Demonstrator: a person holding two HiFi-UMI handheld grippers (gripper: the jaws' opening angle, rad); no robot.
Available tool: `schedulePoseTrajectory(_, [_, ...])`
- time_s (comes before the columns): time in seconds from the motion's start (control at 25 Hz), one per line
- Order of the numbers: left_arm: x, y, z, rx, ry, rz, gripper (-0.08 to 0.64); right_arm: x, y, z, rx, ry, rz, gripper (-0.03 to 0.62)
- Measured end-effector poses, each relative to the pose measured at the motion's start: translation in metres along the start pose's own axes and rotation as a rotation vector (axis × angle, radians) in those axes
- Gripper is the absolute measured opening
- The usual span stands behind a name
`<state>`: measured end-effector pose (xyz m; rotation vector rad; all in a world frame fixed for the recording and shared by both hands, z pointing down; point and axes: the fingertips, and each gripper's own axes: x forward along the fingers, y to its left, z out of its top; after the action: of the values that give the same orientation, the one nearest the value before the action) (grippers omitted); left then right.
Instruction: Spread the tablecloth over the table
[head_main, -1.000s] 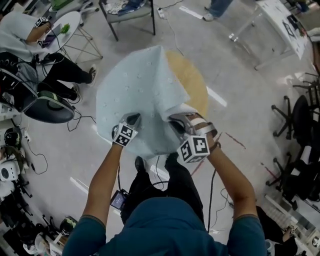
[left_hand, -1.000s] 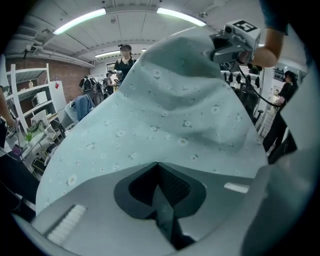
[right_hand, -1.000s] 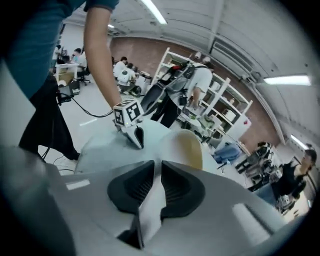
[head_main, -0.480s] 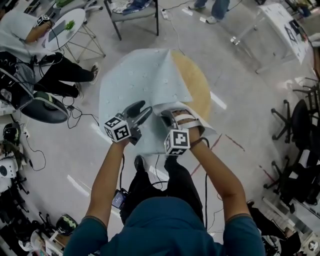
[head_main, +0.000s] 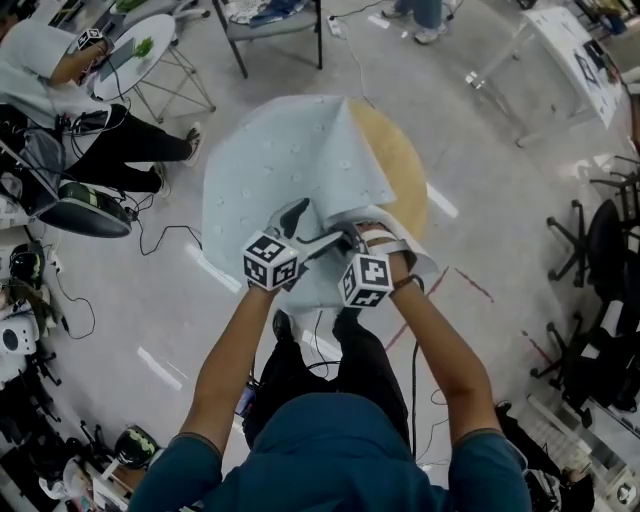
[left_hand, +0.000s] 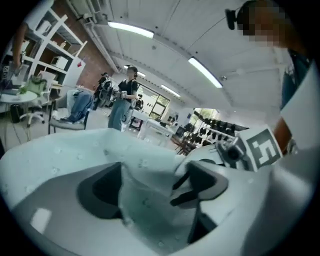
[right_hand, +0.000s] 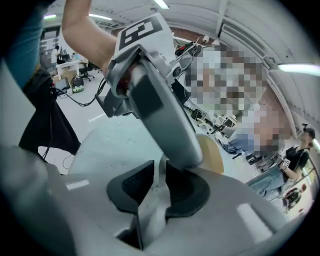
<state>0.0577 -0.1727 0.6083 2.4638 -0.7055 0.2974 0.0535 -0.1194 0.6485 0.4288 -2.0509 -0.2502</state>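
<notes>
The tablecloth (head_main: 270, 170) covers most of the bench (head_main: 398, 160) beyond the fingers; one side is bare. The right gripper (right_hand: 159, 187) pinches the folded-back edge; the left gripper (left_hand: 147, 187), its fingers spread after just opening, straddles loose cloth; unfolding remains

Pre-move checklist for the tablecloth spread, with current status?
1. Right gripper clamped on the pale blue fabric tablecloth: ok.
2. Left gripper gripping the cloth: not ok; its jaws have just been opening, a fold stands loose between them.
3. Round wooden table fully covered: not ok; its right side is bare.
4. Grippers clear of each other: cannot tell; they crowd together.
</notes>
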Motion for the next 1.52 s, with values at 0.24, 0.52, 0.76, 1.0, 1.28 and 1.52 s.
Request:
schedulePoseTrajectory(0.24, [0.008,0.009,0.005,-0.084,-0.091,0.009,0.288,-0.031,-0.013,0.018,0.606,-0.375,0.325,0.060])
schedulePoseTrajectory(0.52, [0.006,0.003,0.009,-0.058,-0.086,-0.012,0.282,-0.074,-0.061,-0.008,1.429,-0.818,0.489,0.072])
schedulePoseTrajectory(0.76, [0.004,0.003,0.007,-0.047,-0.083,-0.034,0.247,-0.053,-0.094,-0.036,1.801,-0.929,0.476,0.073])
schedulePoseTrajectory(1.0, [0.027,-0.060,0.005,0.162,-0.021,-0.175,0.152,-0.079,-0.159,-0.092,1.946,-0.905,-0.053,0.009])
schedulePoseTrajectory(1.28, [0.000,-0.044,-0.055,0.194,0.133,-0.158,0.161,-0.154,-0.288,-0.211,1.058,-0.141,-0.575,0.009])
schedulePoseTrajectory(1.52, [-0.040,0.009,-0.106,0.104,0.233,-0.037,0.161,-0.210,-0.295,-0.301,1.071,0.145,-0.861,0.012])
